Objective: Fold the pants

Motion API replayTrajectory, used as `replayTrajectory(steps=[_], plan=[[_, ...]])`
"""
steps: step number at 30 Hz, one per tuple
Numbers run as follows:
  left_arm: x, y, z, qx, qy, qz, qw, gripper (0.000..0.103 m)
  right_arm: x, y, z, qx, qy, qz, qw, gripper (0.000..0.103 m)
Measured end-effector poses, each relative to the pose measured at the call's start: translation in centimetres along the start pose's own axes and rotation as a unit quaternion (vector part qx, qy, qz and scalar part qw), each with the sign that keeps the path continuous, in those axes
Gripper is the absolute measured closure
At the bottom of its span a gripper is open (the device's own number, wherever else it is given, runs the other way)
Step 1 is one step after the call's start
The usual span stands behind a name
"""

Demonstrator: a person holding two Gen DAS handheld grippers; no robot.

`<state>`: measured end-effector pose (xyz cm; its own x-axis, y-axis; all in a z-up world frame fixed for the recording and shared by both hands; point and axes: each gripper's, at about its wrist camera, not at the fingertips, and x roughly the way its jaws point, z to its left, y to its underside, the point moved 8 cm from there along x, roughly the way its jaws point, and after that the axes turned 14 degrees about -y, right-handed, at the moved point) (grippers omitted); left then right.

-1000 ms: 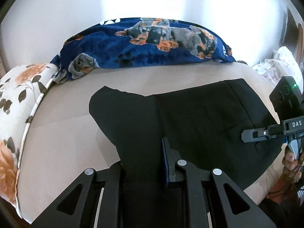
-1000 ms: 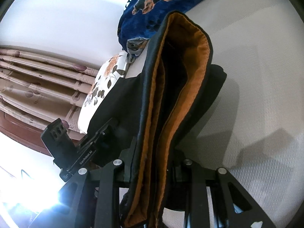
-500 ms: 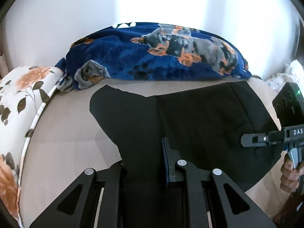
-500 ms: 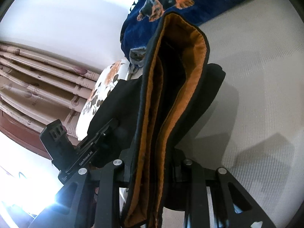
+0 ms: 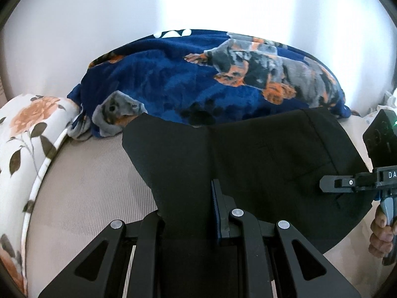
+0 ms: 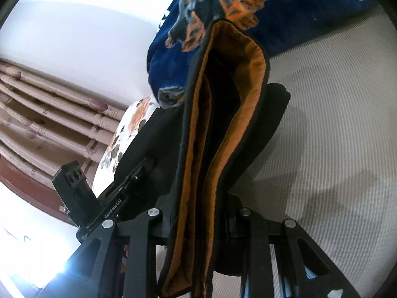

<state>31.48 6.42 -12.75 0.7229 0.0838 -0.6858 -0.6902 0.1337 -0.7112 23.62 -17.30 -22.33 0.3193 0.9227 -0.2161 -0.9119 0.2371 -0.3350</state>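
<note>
Left gripper [image 5: 188,213]: at 6 o'clock in the left wrist view, clenched on the black pants [image 5: 260,164]; the cloth runs between its two fingers and hides the left one. Its body [image 6: 74,193] also shows at 8 o'clock in the right wrist view.

Right gripper [image 6: 198,213]: at 6 o'clock in its own view, clamped on the waistband [image 6: 196,149], which stands upright between the fingers with its orange lining turned to the camera. In the left wrist view its finger [image 5: 347,182] reaches in from 3 o'clock and lies over the cloth's right edge.

Hand [image 5: 382,233]: bare fingers at 4 o'clock in the left wrist view, wrapped on the right gripper's handle.

Pants: held up by both grippers above the beige mattress [image 5: 82,193], spread wide from centre toward 3 o'clock; a pocket seam shows on the right half.

Floral pillow [image 5: 27,134]: at 9 o'clock, lying on the mattress edge, apart from the pants.

Blue dog-print blanket [image 5: 198,82]: at 12 o'clock, bunched along the far side of the mattress, behind the cloth's upper edge.

Wall [image 5: 173,2]: white, furthest back.

Curtain [image 6: 49,114]: pleated, at 9 o'clock in the right wrist view.
</note>
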Motion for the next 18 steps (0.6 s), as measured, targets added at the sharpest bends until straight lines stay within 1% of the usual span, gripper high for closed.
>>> replayTrajectory(steps=[4,7,10,12,14,15,17,18], plan=[[1.9,-0.7,0.4,-0.006,-0.003,0.005,1.0,0.086,0.0,-1.1,-0.7,0.004,0.002,-0.008,1.0,0.077],[2.9,-0.5,0.7,-0.012,-0.005,0.011,0.9999,0.086,-0.7,-1.4,-1.5,0.015,0.01,-0.012,1.0,0.077],[3.8,0.2,1.2,-0.015,-0.014,0.015,0.9997,0.082,-1.2,-1.2,-2.5,0.024,0.017,-0.013,0.999,0.077],[4.2,0.6,1.5,-0.015,-0.022,0.017,0.9995,0.074,-1.5,-1.0,-3.1,0.027,0.02,-0.016,0.999,0.077],[4.8,1.0,2.0,-0.017,-0.042,0.018,0.9988,0.057,-1.7,-0.9,-3.9,0.031,0.023,-0.02,0.999,0.077],[5.2,1.4,2.2,-0.02,-0.049,0.023,0.9984,0.052,-2.0,-0.6,-4.0,0.023,0.031,-0.02,0.999,0.077],[5.5,1.9,2.6,-0.028,-0.048,0.026,0.9981,0.048,-1.6,-1.0,-4.2,0.005,0.054,-0.015,0.998,0.077],[5.7,2.2,2.7,-0.03,-0.05,0.026,0.9979,0.042,-1.6,-0.9,-4.2,0.002,0.063,-0.016,0.998,0.076]])
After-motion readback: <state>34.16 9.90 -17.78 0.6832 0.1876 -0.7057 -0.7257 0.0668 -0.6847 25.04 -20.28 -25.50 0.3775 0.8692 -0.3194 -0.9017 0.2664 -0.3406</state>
